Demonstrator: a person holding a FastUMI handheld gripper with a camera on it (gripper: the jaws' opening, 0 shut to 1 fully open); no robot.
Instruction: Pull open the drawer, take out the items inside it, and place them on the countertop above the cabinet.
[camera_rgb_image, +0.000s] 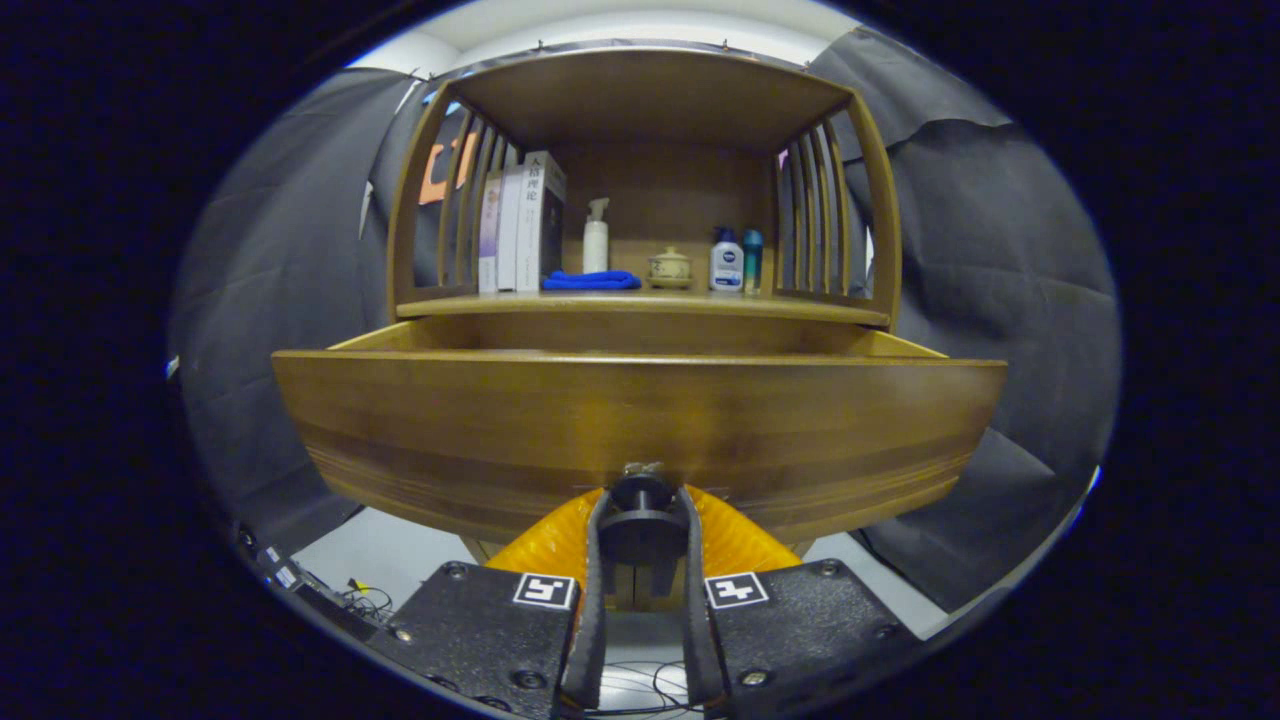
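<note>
A wooden cabinet stands ahead with its drawer (640, 420) pulled out toward me; the wide front panel hides what lies inside. My gripper (641, 515) is shut on the drawer's dark round knob (641, 520), one finger pressing each side of it, at the middle of the panel's lower edge. Above the drawer runs the countertop (640, 306), inside an open wooden alcove with slatted sides.
On the countertop stand upright books (522, 225) at the left, a folded blue cloth (591, 281), a white spray bottle (596, 236), a small ceramic pot (669, 267), and two bottles (736, 260) at the right. Cables (365, 600) lie on the pale floor below.
</note>
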